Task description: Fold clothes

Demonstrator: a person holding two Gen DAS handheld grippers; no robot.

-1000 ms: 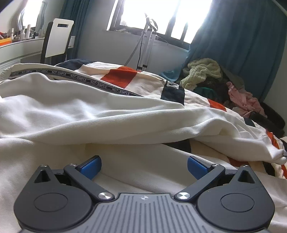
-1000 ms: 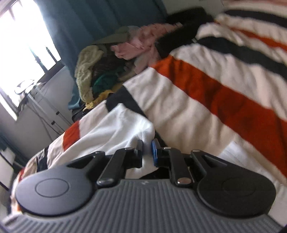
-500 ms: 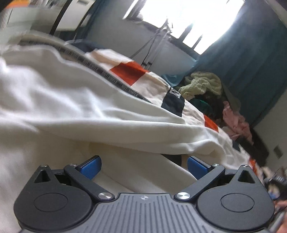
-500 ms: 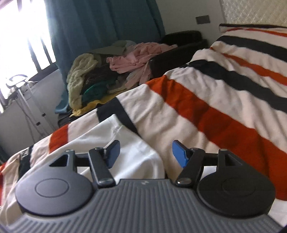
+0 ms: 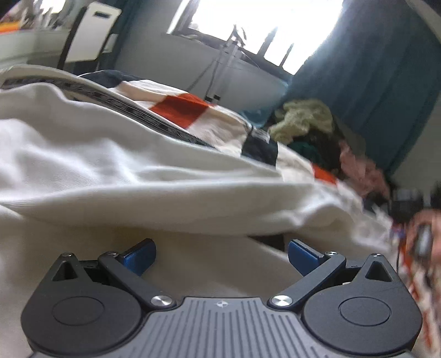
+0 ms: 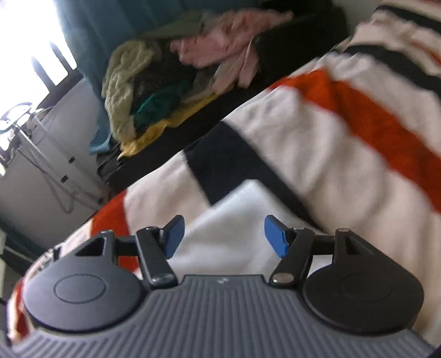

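Note:
A cream white garment (image 5: 115, 170) with a dark lettered band (image 5: 115, 103) lies rumpled on a striped bedspread. My left gripper (image 5: 220, 254) hovers low over its cloth, open, blue pads (image 5: 140, 254) wide apart with nothing between them. In the right wrist view a white corner of the garment (image 6: 234, 220) rests on the orange, black and cream bedspread (image 6: 358, 137). My right gripper (image 6: 224, 236) is open just above that corner, holding nothing. At the right edge of the left wrist view, a blurred hand with the other gripper (image 5: 419, 228) shows.
A heap of mixed clothes (image 6: 176, 77), cream, pink, green and yellow, lies beyond the bed by teal curtains (image 5: 372, 68). A white chair (image 5: 93, 30) and desk stand at the far left. A bright window (image 5: 248, 22) and a white stand (image 5: 220, 68) are behind.
My right gripper was shut on the garment's white corner one second ago; it has opened and let the cloth drop. My left gripper stayed open and shifted slightly over the garment.

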